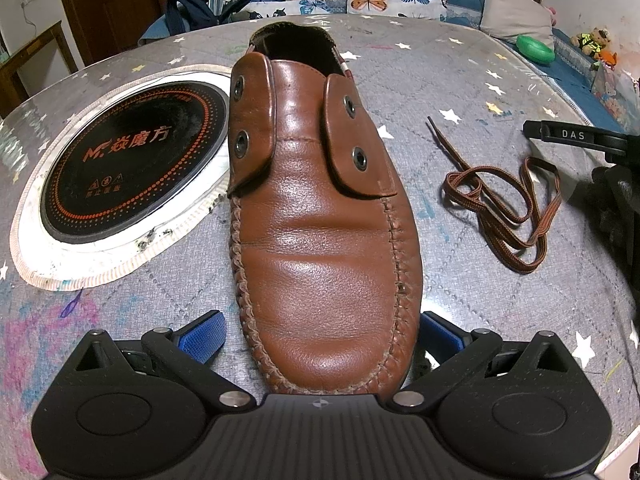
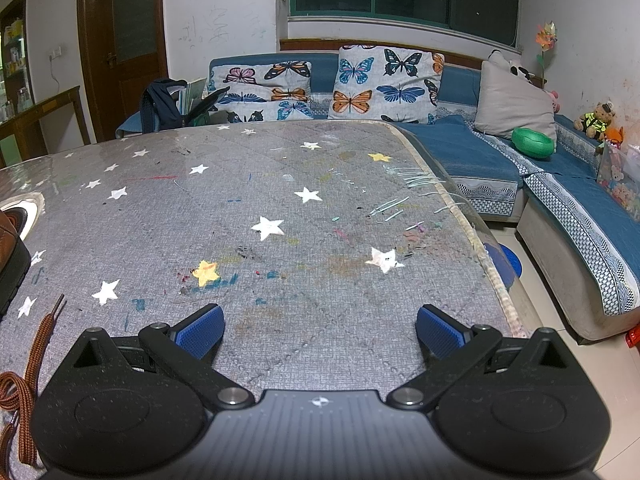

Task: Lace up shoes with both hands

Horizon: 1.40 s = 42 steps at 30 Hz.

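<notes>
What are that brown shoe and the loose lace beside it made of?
The shoe looks like glossy leather: fine grain, creases, whip-stitched seams, metal-looking eyelets. The lace looks like flat woven fabric, matte, brown with darker edges.

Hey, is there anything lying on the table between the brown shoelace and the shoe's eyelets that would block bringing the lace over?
Nothing visible does. The shoelace lies loose beside the shoe, with only bare table cover between them. All four eyelets are open and unthreaded.
</notes>
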Each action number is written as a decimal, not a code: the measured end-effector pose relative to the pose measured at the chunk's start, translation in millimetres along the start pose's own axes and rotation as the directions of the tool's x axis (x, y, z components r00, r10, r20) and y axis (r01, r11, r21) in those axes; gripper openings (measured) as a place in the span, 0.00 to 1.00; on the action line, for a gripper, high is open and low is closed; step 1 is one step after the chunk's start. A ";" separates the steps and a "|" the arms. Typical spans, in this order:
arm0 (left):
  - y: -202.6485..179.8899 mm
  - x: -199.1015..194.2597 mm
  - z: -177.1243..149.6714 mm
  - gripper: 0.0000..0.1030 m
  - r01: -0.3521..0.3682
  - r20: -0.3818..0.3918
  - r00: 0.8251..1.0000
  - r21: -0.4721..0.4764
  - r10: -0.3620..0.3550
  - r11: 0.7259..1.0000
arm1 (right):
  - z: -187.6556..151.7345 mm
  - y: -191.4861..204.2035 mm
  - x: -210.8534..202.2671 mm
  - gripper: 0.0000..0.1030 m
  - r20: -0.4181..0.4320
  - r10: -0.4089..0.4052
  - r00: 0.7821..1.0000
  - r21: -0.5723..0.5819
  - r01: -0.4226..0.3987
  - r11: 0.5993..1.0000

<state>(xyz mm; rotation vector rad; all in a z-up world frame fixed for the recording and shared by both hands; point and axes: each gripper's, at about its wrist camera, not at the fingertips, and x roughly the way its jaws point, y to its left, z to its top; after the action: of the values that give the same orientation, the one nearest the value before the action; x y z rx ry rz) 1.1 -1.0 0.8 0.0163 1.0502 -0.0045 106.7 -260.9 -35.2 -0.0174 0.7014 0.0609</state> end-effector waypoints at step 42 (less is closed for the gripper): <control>0.7 -1.4 -7.3 1.00 -0.001 0.016 1.000 -0.005 0.001 1.000 | -0.2 0.1 -0.2 1.00 -0.001 0.000 1.000 0.000 0.000 1.000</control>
<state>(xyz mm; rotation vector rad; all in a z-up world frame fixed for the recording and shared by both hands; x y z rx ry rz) -5.9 -0.2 -1.5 0.0119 1.0340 -0.0007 106.4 -260.8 -35.2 -0.0171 0.7027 0.0610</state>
